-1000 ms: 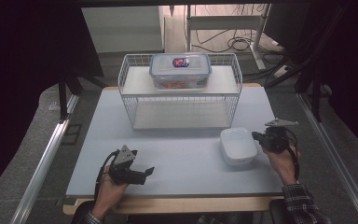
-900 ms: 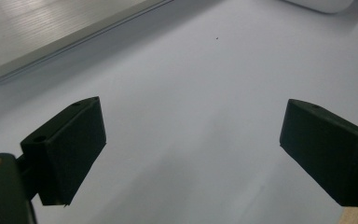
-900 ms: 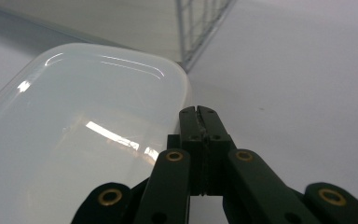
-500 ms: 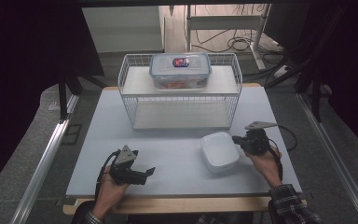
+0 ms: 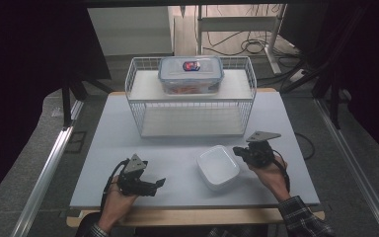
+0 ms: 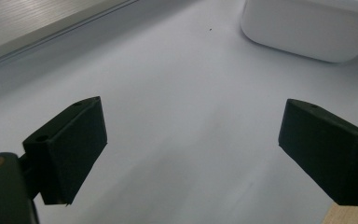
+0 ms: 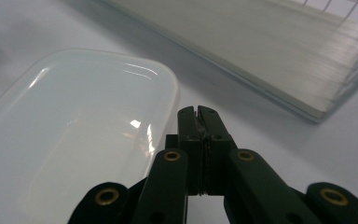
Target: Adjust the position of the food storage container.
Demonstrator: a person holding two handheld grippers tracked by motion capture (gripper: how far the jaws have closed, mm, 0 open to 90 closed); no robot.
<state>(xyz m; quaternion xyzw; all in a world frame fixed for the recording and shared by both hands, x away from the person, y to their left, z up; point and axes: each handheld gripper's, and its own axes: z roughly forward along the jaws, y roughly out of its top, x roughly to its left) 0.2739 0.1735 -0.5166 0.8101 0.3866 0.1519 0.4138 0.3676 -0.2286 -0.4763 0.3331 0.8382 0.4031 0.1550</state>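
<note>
Right hand-held gripper pressed together beside white dish; left hand-held gripper spread

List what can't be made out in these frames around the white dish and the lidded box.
- Lidded box, high view: contents blurred behind the lid and wire rack; label too small to read.
- White dish, left gripper view: cut off by the top and right edges.
- Right tool, right gripper view: whether its shut tips touch the dish rim is unclear.
</note>
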